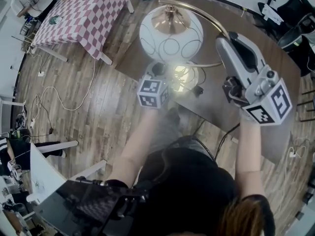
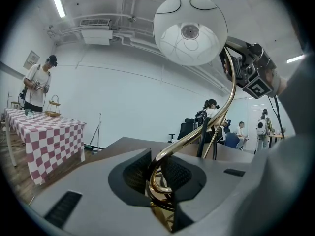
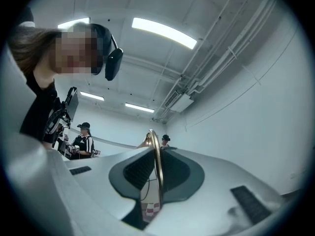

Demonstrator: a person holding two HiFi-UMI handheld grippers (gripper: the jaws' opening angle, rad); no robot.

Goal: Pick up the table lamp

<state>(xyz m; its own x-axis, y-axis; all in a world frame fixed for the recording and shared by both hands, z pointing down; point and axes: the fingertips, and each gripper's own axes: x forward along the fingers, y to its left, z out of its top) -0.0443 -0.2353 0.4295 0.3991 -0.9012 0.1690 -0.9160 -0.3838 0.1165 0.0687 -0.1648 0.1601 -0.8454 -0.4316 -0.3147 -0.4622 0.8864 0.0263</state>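
The table lamp has a white globe shade [image 1: 171,36] with a gold cap, a curved gold arm [image 1: 211,17] and a gold wire base [image 1: 184,77]. In the head view it hangs over the dark table. My left gripper [image 1: 168,77] is shut on the gold loops low on the lamp [image 2: 156,181], and in the left gripper view the globe [image 2: 190,29] towers above the jaws. My right gripper [image 1: 224,37] is shut on the thin gold arm [image 3: 157,156], which runs straight up between its pads. Its marker cube [image 2: 259,88] shows beside the arm in the left gripper view.
A dark brown table [image 1: 275,73] lies under the lamp. A red-and-white checked table [image 1: 88,9] stands at the far left, with white cables on the wooden floor [image 1: 74,107]. A person [image 2: 37,85] stands by the checked table; others sit farther back [image 2: 211,113].
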